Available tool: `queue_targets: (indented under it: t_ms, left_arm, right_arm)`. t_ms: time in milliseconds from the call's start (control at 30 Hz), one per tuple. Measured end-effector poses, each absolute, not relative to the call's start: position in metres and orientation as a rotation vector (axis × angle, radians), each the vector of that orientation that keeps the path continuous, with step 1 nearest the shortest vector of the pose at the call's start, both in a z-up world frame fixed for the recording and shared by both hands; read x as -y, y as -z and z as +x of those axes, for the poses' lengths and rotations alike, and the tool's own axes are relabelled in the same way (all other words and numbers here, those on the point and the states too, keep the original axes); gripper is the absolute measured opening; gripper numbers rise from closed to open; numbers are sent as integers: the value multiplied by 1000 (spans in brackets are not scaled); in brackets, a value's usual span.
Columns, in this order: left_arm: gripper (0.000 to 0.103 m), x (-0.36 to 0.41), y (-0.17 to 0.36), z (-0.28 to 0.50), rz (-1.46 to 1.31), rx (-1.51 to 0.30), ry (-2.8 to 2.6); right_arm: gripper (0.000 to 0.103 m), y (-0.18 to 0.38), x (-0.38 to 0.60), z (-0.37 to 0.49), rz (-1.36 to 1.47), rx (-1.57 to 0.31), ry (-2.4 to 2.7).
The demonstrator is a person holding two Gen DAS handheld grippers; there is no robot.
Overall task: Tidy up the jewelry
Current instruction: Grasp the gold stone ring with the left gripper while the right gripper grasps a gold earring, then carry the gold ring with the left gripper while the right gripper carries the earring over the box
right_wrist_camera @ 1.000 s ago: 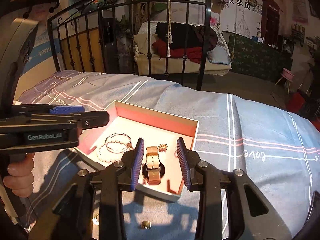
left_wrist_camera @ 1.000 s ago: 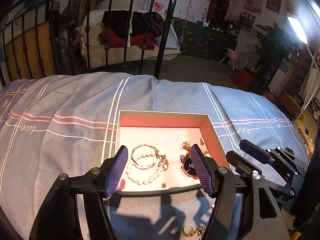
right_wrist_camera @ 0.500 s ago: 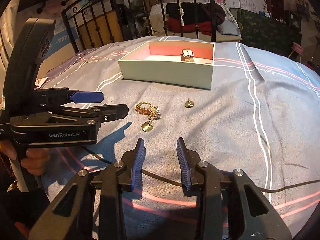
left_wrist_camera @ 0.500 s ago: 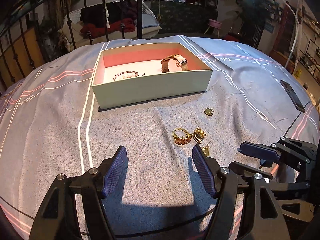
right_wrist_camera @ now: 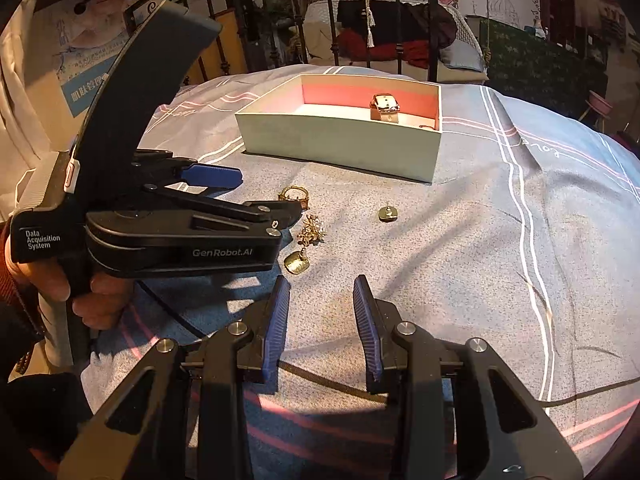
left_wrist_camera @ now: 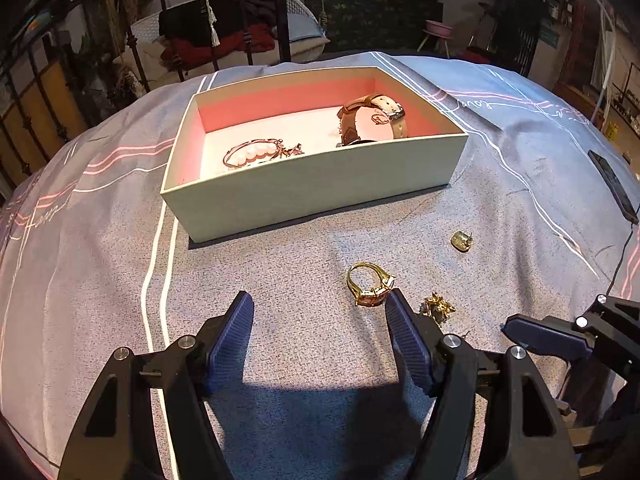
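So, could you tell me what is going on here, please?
A person with a gripper in each hand is sorting jewelry on a bed. The box already holds a watch and a pearl bracelet. The open left gripper is beside the gold ring; the right gripper is empty. Two earrings and a brooch lie loose.

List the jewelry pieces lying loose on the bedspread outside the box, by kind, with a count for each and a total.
Gold ring: 1
Spiky gold cluster: 1
Flat gold studs: 2
Total: 4
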State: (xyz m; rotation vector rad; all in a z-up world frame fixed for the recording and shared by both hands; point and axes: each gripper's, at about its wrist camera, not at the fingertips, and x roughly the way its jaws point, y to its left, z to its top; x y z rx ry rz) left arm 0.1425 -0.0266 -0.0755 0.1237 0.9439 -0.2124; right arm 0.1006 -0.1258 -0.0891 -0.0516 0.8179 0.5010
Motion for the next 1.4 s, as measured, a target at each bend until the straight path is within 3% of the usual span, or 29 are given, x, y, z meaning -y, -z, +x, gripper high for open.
queue_targets:
  t_ms: [233, 400, 467, 600, 800, 1100, 1400]
  left_arm:
    - [64, 33, 77, 154, 109, -952, 270]
    - [30, 34, 77, 153, 91, -948, 312]
    - [23, 30, 77, 153, 65, -948, 319]
    - [23, 24, 77, 152, 20, -950, 325]
    - [23, 19, 76, 145, -6, -934, 321]
    - [23, 16, 66, 135, -14, -902, 290]
    - [23, 8, 27, 139, -24, -809, 270]
  right_arm:
    - [35, 94, 109, 115, -68, -831, -551]
    - [34, 95, 110, 118, -51, -838, -553]
    - [34, 95, 110, 119, -49, -840, -553]
    - [32, 95, 110, 122, -40, -846, -553]
    - [15, 95, 106, 119, -82, -839, -550]
    - [15, 88, 110, 109, -87, -791, -537]
    - [15, 39, 118, 133, -93, -658, -506]
